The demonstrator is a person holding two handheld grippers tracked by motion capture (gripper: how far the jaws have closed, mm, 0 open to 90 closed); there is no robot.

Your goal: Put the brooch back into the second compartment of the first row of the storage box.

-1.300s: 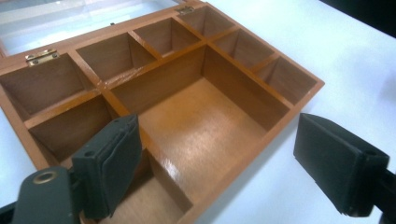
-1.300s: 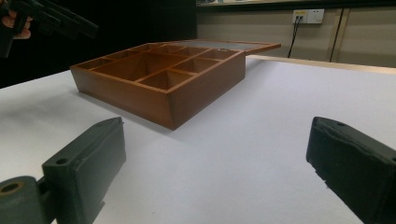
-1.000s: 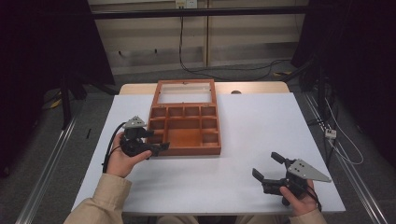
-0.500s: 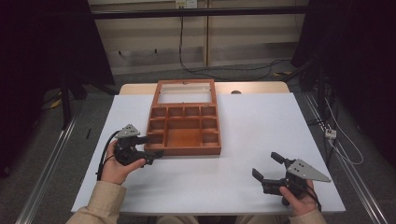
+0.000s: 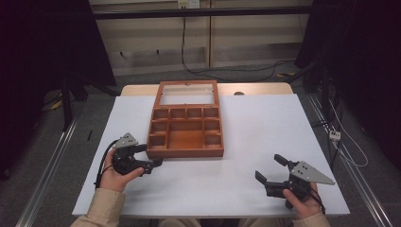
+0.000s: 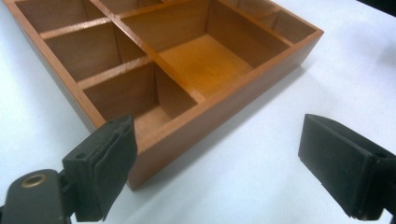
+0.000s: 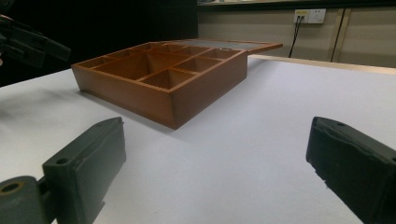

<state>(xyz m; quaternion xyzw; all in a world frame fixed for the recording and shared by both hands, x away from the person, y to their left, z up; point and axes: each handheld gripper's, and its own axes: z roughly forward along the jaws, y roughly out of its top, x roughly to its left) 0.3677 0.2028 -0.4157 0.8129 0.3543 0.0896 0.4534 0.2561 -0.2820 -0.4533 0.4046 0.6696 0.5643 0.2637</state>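
A brown wooden box (image 5: 185,132) with several empty compartments sits mid-table, its glass-paned lid (image 5: 188,92) folded flat behind it. My left gripper (image 5: 150,156) is open just off the box's near left corner. In the left gripper view that corner (image 6: 140,140) lies between the spread jaws of the gripper (image 6: 219,158), touching neither. My right gripper (image 5: 269,167) is open over bare table at the near right, well clear of the box. The right gripper view looks past the gripper (image 7: 215,158) to the box (image 7: 159,70) beyond, with nothing between the jaws.
The white table (image 5: 265,123) has a bare wooden strip (image 5: 255,89) along its back edge. Cables and a power strip (image 5: 334,135) lie on the floor at the right. Metal rails run along both sides. The left gripper (image 7: 28,42) appears far off in the right gripper view.
My left gripper has drawn back from the box's left side toward the person and the near left corner. The right gripper has stayed where it was.
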